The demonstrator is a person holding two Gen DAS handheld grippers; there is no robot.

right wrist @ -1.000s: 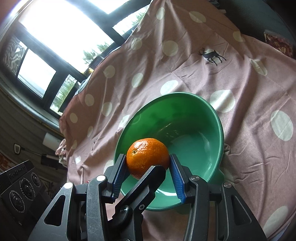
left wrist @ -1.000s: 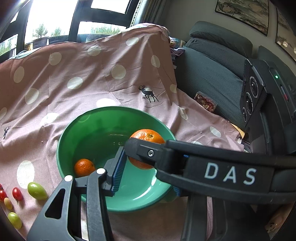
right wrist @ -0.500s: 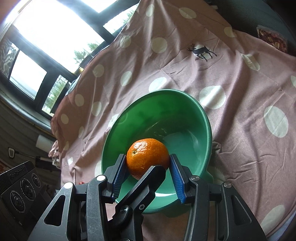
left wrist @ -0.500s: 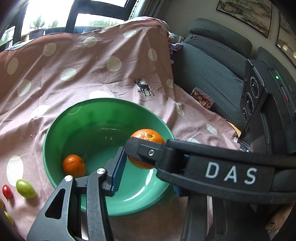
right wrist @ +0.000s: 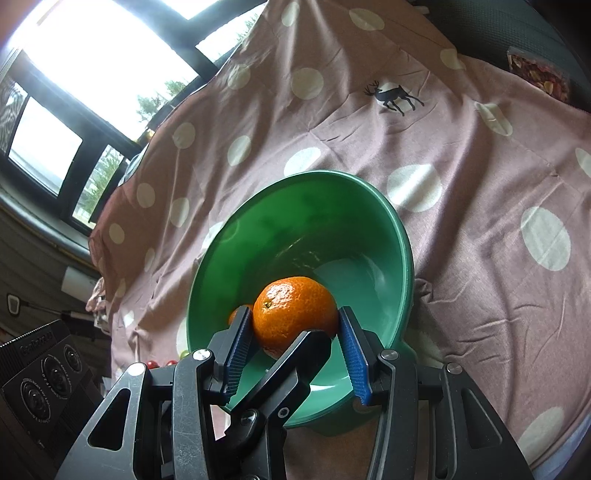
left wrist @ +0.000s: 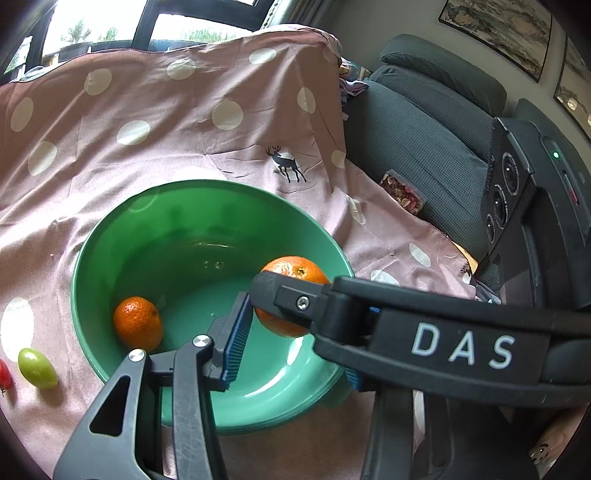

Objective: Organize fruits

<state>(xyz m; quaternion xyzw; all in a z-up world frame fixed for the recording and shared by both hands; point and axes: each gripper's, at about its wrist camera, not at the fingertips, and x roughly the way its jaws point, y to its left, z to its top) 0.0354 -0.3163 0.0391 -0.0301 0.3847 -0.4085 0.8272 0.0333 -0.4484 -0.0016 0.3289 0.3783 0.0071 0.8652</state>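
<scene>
Mandarin clamped in right gripper over green bowl, left gripper's grip unclear, second mandarin half hidden.

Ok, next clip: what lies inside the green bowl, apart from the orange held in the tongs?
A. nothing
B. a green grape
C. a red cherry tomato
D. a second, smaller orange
D: a smaller round orange fruit rests against the left inner wall of the green plastic bowl.

pink dotted cloth | dark armchair | framed pictures | snack packet, possibly
</scene>
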